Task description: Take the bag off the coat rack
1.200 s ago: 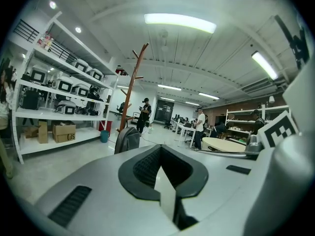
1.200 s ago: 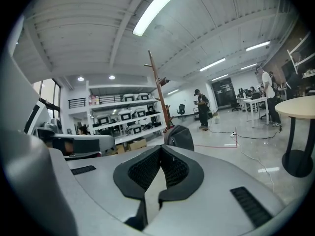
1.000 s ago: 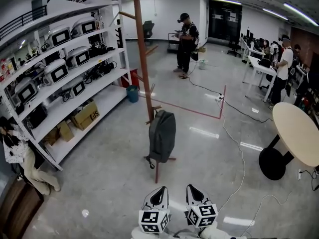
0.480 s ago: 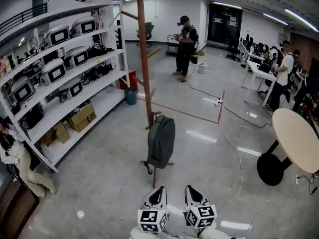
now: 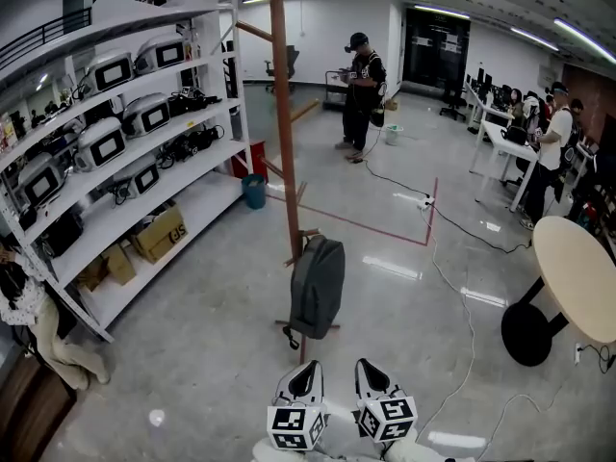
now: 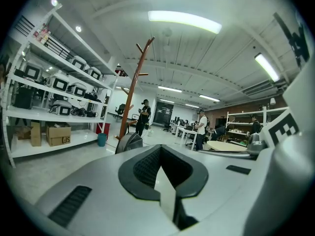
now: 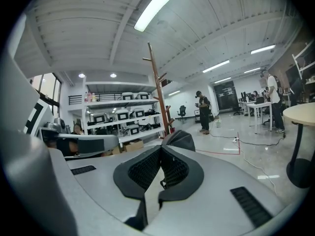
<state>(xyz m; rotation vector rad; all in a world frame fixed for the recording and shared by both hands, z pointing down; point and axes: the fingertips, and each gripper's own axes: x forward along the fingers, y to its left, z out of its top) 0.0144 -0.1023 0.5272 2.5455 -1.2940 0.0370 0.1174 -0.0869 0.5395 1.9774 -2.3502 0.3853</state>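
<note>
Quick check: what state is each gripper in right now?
Left gripper: closed, holding nothing.
Right gripper: closed, holding nothing.
The bag hangs on the rack, away from both.

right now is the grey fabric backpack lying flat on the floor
No, the grey fabric backpack hangs upright from a low peg of the brown wooden coat rack.

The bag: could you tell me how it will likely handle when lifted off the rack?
The bag looks like soft fabric with a dangling strap, so it will probably sag and swing. It hangs from a peg on a slim rack, which may wobble if pulled sideways.
</note>
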